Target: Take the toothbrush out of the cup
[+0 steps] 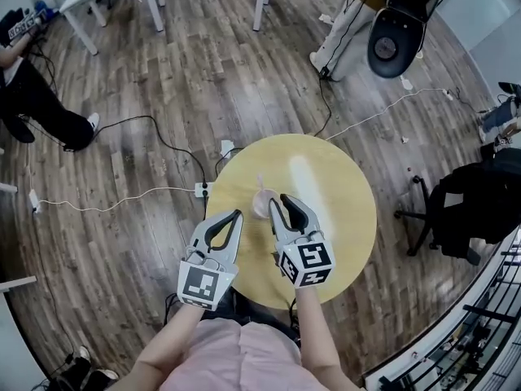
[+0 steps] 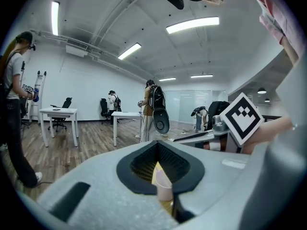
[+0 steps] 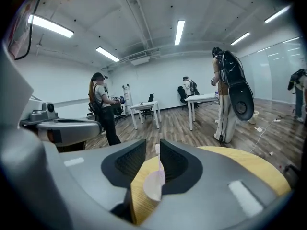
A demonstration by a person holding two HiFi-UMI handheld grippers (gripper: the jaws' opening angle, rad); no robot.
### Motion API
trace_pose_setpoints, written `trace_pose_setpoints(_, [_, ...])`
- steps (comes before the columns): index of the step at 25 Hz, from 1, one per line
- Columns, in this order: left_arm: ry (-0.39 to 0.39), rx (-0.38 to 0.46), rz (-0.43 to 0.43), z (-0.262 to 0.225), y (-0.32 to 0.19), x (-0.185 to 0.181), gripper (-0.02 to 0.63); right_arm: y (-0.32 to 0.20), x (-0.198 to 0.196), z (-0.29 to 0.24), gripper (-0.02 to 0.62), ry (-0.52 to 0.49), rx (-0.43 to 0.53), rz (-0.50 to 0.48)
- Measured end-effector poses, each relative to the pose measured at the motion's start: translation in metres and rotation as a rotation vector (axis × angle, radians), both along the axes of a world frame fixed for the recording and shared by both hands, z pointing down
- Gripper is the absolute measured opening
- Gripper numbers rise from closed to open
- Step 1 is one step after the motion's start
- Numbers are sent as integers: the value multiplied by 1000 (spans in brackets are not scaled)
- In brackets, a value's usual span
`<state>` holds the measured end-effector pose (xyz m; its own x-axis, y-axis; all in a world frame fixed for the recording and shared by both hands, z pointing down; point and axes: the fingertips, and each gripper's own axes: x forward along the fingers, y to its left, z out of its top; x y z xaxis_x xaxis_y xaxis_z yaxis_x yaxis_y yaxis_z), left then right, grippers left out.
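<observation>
We hold our left claw (image 1: 236,214) closed and empty, and our right claw (image 1: 281,200) narrowly parted, gripping nothing. The toothbrush (image 3: 157,150) stands in the pink cup (image 1: 261,205) on the round table (image 1: 342,218), between both claw tips.

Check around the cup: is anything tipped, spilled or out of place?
Nothing stands out. The cup stands upright on the round table, with the toothbrush sticking up from it, and no spill is visible.

The cup (image 1: 261,205) is partly hidden by the right gripper (image 1: 286,201); the toothbrush (image 1: 260,182), at its 12 o'clock, is blurred beyond detail.
</observation>
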<state>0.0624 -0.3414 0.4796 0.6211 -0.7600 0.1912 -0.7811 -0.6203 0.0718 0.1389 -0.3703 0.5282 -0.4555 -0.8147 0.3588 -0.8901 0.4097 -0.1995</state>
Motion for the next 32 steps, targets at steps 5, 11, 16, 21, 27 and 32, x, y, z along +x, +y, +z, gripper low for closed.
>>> trace_pose_setpoints(5, [13, -46, -9, 19, -15, -4, -2, -24, -12, 39, 144, 91, -103, -46])
trace_pose_setpoints(11, [28, -89, -32, 38, -28, -13, -2, -43, -20, 71, 159, 172, -179, -59])
trace_pose_setpoints(16, [14, -150, -34, 53, -36, -19, -2, -54, -32, 90, 160, 256, -231, -96])
trace_pose_setpoints(21, [33, -137, -36, 55, -41, -15, -2, -59, -34, 98, 41, 279, -254, -101])
trace_pose_setpoints(27, [37, -138, -42, 55, -43, -15, -2, -58, -29, 96, 28, 263, -240, -90])
trace_pose_setpoints(32, [37, -126, -45, 49, -45, -16, -2, -60, -26, 72, 28, 186, -167, -65])
